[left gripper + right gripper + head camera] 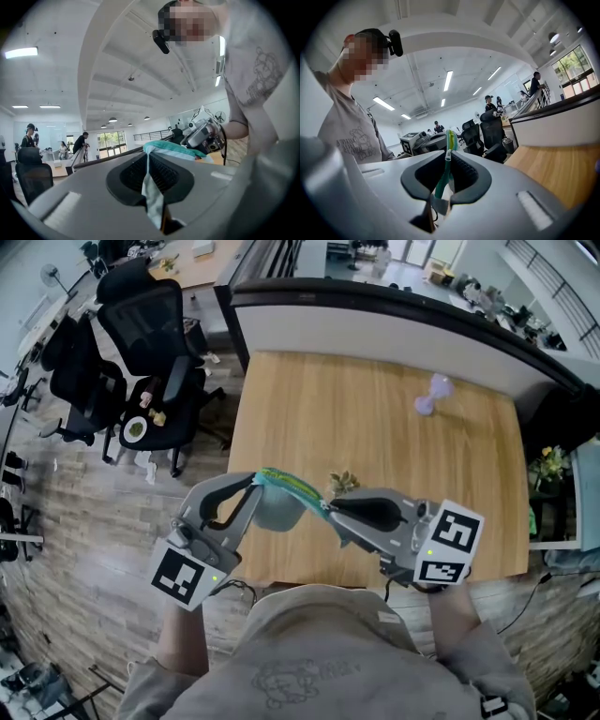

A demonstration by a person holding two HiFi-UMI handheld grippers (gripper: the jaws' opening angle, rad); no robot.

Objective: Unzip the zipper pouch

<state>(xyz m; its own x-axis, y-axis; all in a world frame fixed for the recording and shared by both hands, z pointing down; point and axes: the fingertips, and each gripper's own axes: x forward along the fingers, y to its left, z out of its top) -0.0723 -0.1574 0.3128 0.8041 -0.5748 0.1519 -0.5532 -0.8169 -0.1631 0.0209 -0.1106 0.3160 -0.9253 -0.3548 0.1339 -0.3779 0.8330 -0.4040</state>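
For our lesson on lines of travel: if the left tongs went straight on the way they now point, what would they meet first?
The zipper pouch, already clamped in the left tongs. Past it, likely the right tongs, which face them from just beyond; depth is unclear.

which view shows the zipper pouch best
Head view: most of the pouch shows, stretched between the left tongs and right tongs. The left gripper view shows mainly its pinched end; the right gripper view sees its zipper edge-on.
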